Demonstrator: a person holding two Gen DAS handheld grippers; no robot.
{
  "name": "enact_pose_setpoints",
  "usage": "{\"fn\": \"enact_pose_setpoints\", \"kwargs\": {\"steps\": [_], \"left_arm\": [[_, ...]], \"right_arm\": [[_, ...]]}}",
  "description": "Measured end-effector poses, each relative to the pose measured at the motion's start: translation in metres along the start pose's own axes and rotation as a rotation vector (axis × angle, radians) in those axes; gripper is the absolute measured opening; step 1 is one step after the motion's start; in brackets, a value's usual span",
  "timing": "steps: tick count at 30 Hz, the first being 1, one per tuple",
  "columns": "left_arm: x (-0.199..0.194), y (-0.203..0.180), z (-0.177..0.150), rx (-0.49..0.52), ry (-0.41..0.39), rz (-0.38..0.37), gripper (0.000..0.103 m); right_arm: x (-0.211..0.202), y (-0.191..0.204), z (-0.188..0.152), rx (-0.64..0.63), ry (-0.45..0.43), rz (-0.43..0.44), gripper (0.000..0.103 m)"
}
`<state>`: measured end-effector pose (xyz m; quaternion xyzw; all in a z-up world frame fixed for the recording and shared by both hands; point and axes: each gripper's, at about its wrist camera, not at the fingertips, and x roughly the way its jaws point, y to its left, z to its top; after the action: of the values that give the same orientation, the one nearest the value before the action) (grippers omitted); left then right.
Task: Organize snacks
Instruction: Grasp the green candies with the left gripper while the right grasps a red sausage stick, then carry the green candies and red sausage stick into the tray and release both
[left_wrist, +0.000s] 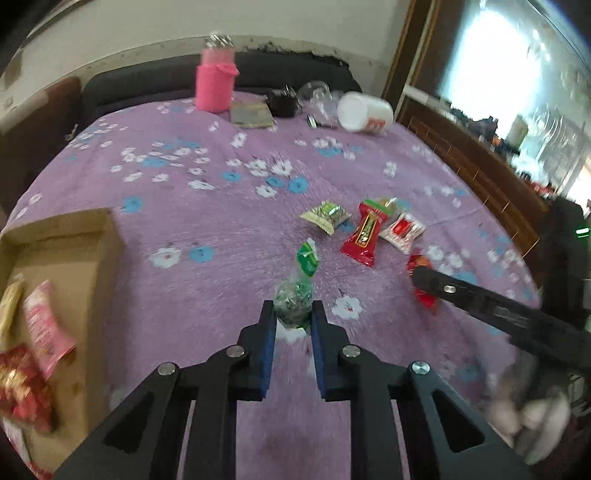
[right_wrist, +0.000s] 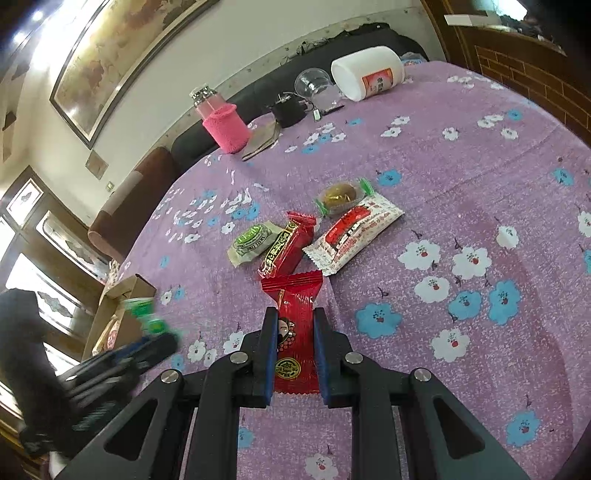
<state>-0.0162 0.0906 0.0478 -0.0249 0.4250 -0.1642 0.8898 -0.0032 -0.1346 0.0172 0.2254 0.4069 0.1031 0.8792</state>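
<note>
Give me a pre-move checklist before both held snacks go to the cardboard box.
1. Left gripper shut on the green packet: ok.
2. Right gripper shut on the red candy: ok.
3. Cardboard box open, with room inside: ok.
4. Both packets lifted off the purple cloth: cannot tell.
5. The two grippers apart from each other: ok.
6. Loose snacks left on the cloth, such as the white sachet: not ok, several remain.

a purple flowered cloth (left_wrist: 207, 221) covers the table. at its far edge stands a bottle in a pink knitted sleeve (left_wrist: 215, 83), beside a flat booklet (left_wrist: 252, 113), a small black object (left_wrist: 282, 101), a clear plastic cup (right_wrist: 313, 82) and a white tub on its side (left_wrist: 364, 112). a framed painting (right_wrist: 110, 55) hangs on the wall.
</note>
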Motion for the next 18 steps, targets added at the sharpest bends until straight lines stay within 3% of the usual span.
{"fn": "enact_pose_setpoints", "kwargs": {"steps": [6, 10, 15, 18], "left_arm": [[-0.087, 0.044, -0.031, -0.095, -0.088, 0.022, 0.018], [-0.126, 0.095, -0.060, -0.215, -0.100, 0.104, 0.018], [-0.145, 0.152, -0.095, -0.319, -0.093, 0.257, 0.018], [-0.143, 0.178, -0.112, -0.384, -0.060, 0.265, 0.018]], "right_arm": [[-0.005, 0.029, -0.010, -0.084, -0.016, -0.040, 0.019], [-0.018, 0.072, -0.026, -0.108, 0.019, 0.088, 0.019], [-0.023, 0.160, -0.059, -0.265, 0.080, 0.217, 0.020], [-0.015, 0.206, -0.083, -0.338, 0.136, 0.277, 0.020]]}}
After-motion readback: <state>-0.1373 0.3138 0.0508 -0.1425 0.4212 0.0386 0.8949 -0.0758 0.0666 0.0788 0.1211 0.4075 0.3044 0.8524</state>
